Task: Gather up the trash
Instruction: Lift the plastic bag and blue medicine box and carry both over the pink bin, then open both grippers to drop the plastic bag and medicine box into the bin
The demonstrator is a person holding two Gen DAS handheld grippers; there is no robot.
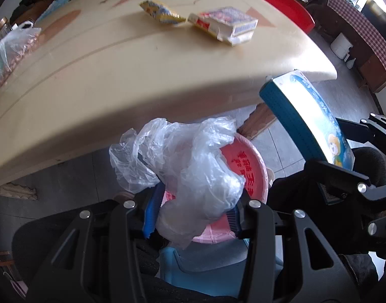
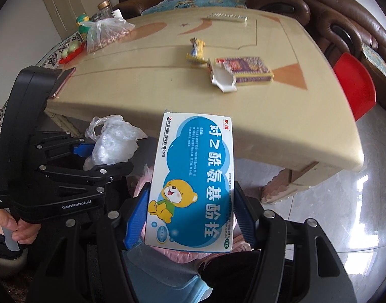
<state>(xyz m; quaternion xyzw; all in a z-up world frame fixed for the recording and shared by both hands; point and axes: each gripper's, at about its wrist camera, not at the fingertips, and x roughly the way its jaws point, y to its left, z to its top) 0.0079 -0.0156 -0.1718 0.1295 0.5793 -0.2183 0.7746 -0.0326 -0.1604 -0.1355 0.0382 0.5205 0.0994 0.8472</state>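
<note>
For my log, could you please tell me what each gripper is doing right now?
Left gripper: closed on the crumpled plastic bag.
Right gripper: closed on the blue medicine box.

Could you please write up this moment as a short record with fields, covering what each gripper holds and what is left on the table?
left gripper: shut on crumpled clear plastic bag
right gripper: shut on blue medicine box
below the grippers: pink bin liner, over a light blue bin
still on table: yellow wrapper, opened red and yellow carton
table's far left: bag of nuts, jars behind
</note>
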